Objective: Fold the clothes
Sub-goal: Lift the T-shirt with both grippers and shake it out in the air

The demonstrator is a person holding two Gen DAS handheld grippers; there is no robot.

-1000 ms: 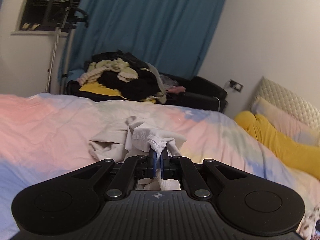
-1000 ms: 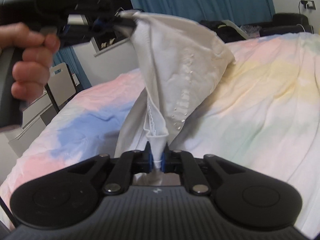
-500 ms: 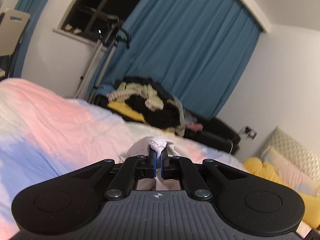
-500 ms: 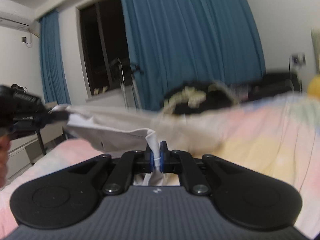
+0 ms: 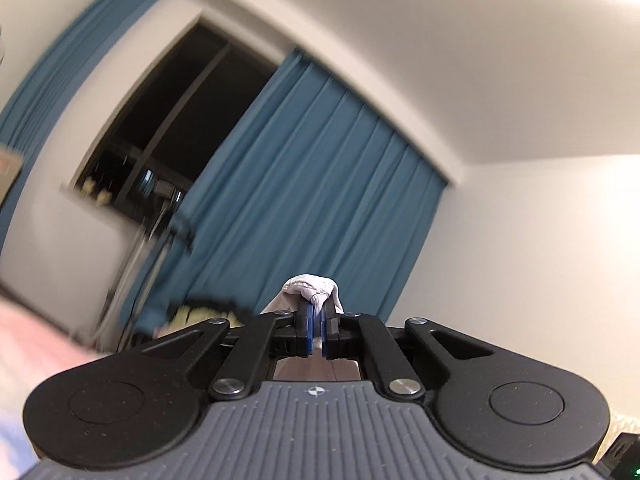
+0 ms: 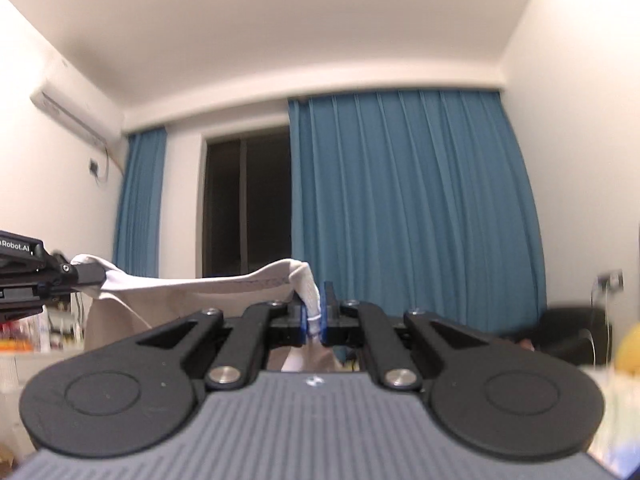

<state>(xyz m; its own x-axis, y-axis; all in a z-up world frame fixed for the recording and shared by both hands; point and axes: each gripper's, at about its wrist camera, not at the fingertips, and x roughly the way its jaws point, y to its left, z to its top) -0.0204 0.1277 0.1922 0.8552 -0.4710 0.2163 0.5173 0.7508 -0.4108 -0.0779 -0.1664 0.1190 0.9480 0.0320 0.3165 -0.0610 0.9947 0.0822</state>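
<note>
Left gripper (image 5: 316, 330): black linkage arms, silver screws, blue finger pads, grey ribbed housing with a small round mark.
Right gripper (image 6: 314, 320): the same build, black, grey and blue.
Marking: white lettering "Robot.AI" on the left gripper's side.

Open air up to blue curtain (image 6: 412, 208)

One piece of lettering can be read — white characters "nRobot.AI" on the black body of the left gripper (image 6: 86, 276), cut off by the frame's left edge. Nothing else legible.
</note>
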